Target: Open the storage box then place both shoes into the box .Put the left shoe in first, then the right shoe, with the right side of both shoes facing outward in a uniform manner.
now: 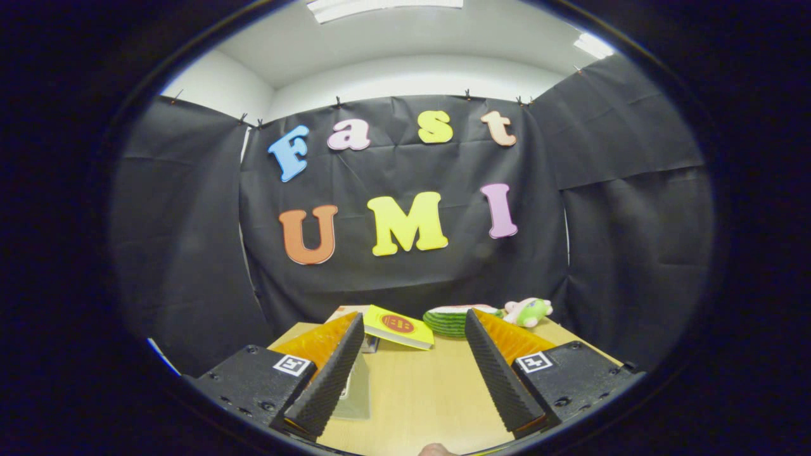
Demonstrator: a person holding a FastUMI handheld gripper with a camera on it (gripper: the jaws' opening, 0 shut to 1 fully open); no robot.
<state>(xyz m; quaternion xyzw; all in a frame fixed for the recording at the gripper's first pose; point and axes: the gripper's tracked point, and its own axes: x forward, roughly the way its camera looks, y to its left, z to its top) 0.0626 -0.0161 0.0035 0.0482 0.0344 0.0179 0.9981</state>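
Fingers (329, 373) of my tongs (415, 329) sit lowest and closest, spread wide apart, nothing between the pads, nothing pressed. Released, then. Each finger rises from a black block with a small square marker on top.

Between the fingers: bare wooden table (418, 399), pale grain, running forward to the far edge. At its very near edge, just below the gap, a small rounded pinkish bit shows; too little of it to say what it is.

Beside my left finger, touching or nearly so, a pale flat sheet or lid (356, 396) lies on the table, partly hidden by the finger. Cannot tell whether it belongs to the box.

Just ahead of the left fingertip: a yellow book (399, 327) with a red round mark, tilted, propped on something lighter behind it (345, 311).

Beyond the gap, toward my right fingertip: a green striped round thing with a pale top (451, 318), flat on the table's far side. Just beside it, past the right finger, a small plush toy (529, 311), pink and green, lying on its side.

Behind all that, black cloth wall (412, 278), pinned up in panels; white ceiling above with light strips.

Shoes and box: I cannot make either out from this angle.
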